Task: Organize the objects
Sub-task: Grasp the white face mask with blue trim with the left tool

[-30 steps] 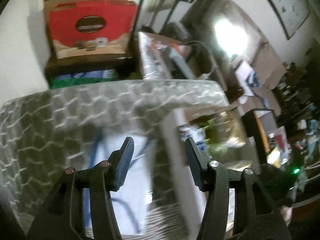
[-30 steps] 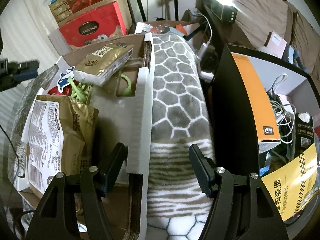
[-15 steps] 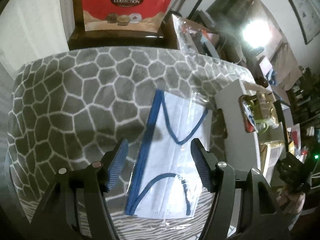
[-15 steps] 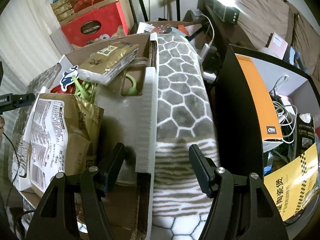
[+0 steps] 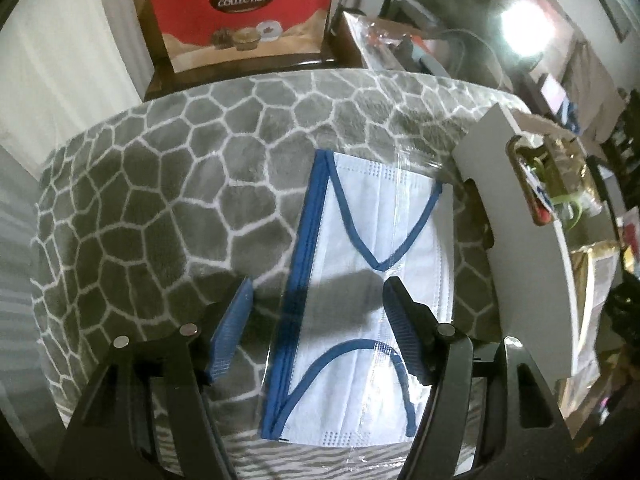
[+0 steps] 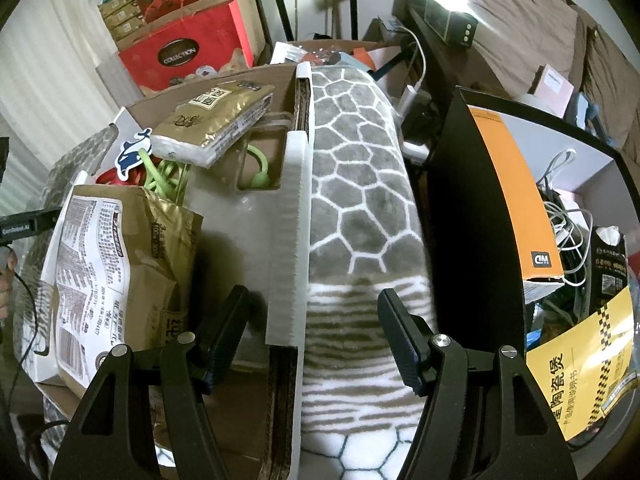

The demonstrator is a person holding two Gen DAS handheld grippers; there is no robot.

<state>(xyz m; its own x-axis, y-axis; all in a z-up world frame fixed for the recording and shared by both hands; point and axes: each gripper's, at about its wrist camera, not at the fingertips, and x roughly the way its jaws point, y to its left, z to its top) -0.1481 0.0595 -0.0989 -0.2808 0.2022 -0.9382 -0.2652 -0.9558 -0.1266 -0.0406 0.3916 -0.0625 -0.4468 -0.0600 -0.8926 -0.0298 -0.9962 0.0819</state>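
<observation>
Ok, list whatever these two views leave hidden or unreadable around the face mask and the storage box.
- Face mask, left wrist view: the left gripper fingers cover parts of its near corners; the wrapper's near edge is cut off by the frame.
- Storage box, right wrist view: its floor is hidden under the brown paper bag and tissue pack.
- Bag print: too small to read.
- Box contents, left wrist view: blurred at the rim.

Both wrist views steeply down, sharing blanket (image 5: pixel 168 208)

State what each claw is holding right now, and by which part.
Nothing is held. The left claw hangs open over the wrapped face mask; the right claw stands open over the box wall.
</observation>
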